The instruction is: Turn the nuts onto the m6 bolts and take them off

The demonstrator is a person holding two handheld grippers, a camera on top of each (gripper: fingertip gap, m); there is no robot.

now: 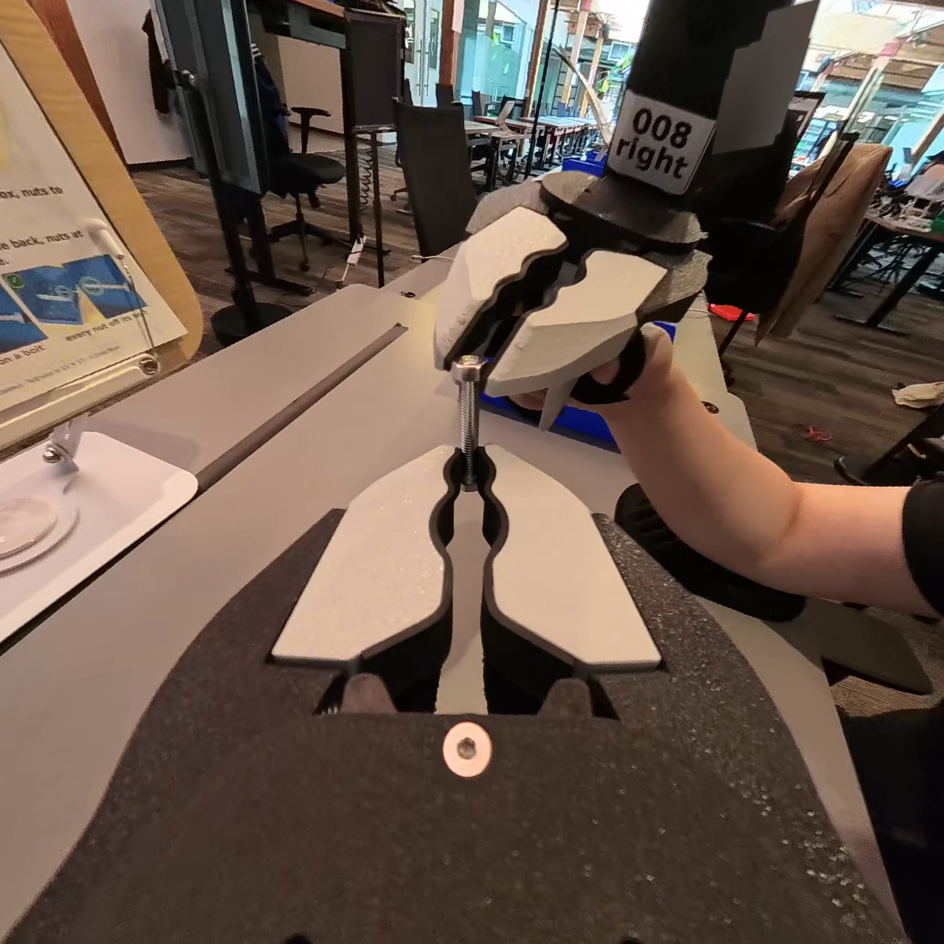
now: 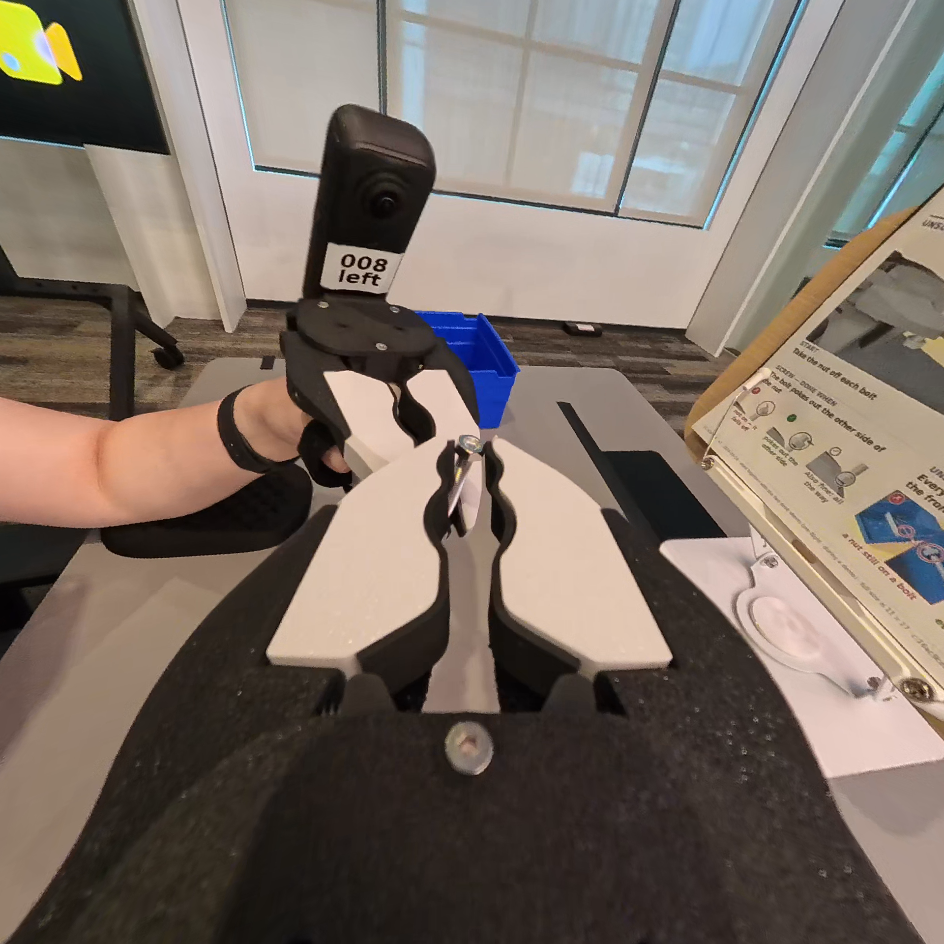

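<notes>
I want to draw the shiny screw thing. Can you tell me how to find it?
Start at the grey table, in front of the blue bin. Above it, the two white-fingered tools meet: the left tool pinches the lower end of the bolt, and the right tool is at its top. It is the only thin, silver, threaded thing there, with a six-sided piece at its top.

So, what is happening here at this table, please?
A person holds a two-finger tool in each hand above a grey table. The left tool is shut on the lower end of a bolt and keeps it upright. The right tool grips the hex piece at the top of the bolt, a nut or the bolt head; I cannot tell which. A blue bin stands behind them, and an instruction sheet leans at the table's side.
</notes>
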